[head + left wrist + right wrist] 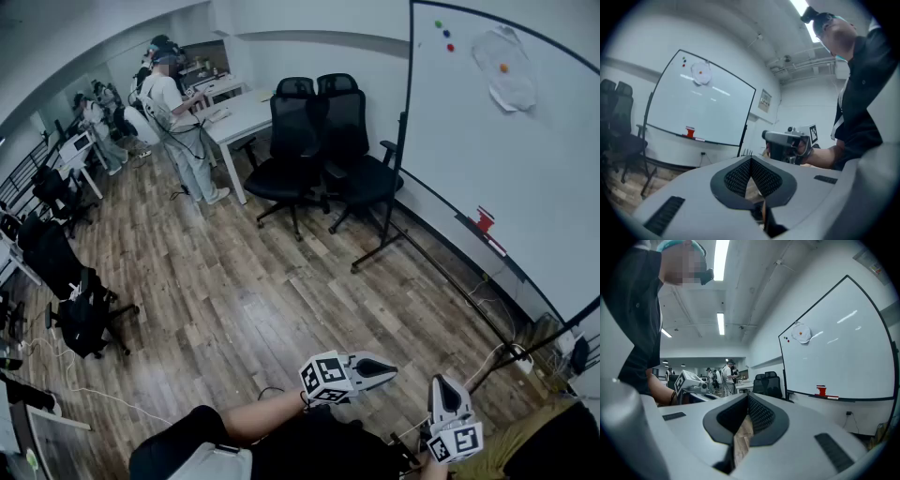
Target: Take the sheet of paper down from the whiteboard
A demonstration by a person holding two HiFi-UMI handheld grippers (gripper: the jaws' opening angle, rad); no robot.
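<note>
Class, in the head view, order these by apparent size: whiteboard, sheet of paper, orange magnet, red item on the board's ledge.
1. whiteboard, by far the largest
2. sheet of paper
3. red item on the ledge, clearly smaller than the sheet
4. orange magnet, a small dot on the sheet

Whiteboard (506,169) stands at right on a floor stand. Sheet of paper (511,89) is up near its top with a magnet (503,67) on it, and three more magnets (443,35) sit left of it at the board's corner. A small block (484,220) rests on the tray along the lower edge. Two office chairs (319,141) are side by side just left of the board — desk (246,114) behind them, people (173,103) further back left. Left gripper (392,372) and right gripper (444,384) are low in front, well apart from the board.
</note>
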